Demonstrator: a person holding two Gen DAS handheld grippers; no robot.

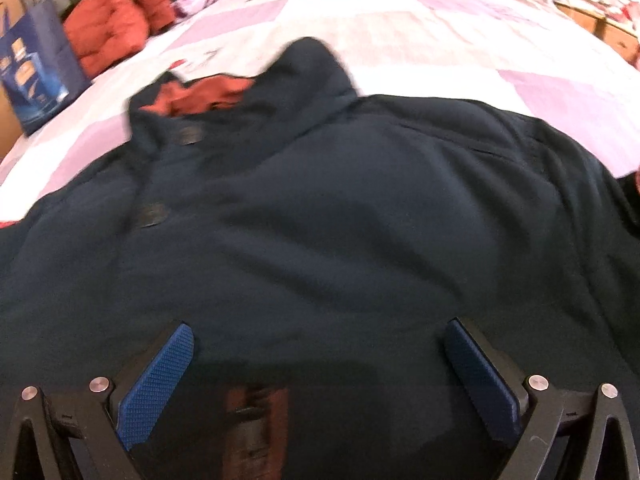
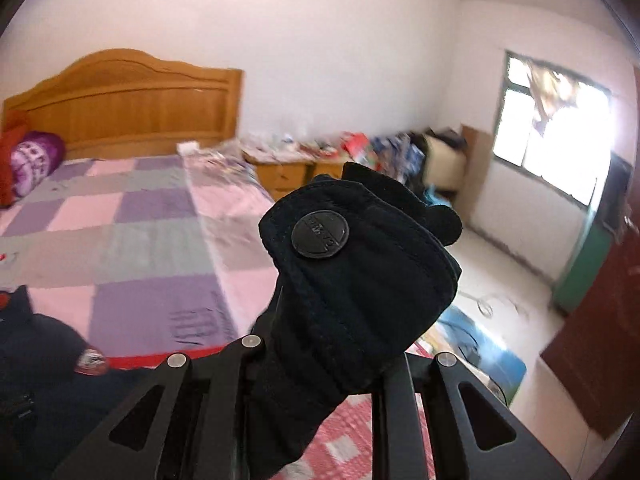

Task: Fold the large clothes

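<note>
Sleeve cuff (image 2: 356, 264) was clamped in right gripper (image 2: 320, 364), lifted for folding; left gripper (image 1: 319, 344) was spread over jacket (image 1: 320, 208) mid-bed.

- Checked quilt (image 2: 132, 236) covering the bed
- Wooden headboard (image 2: 128, 104)
- Purple pillow (image 2: 34, 160)
- Orange padded cushion (image 1: 108, 28)
- Blue bag (image 1: 36, 68)
- Window (image 2: 548, 140)

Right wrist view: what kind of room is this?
A home bedroom, most likely. A bed with a checked purple and pink cover stands against a wooden headboard, with a wooden bedside cabinet next to it. The right gripper holds up a dark jacket cuff.
</note>
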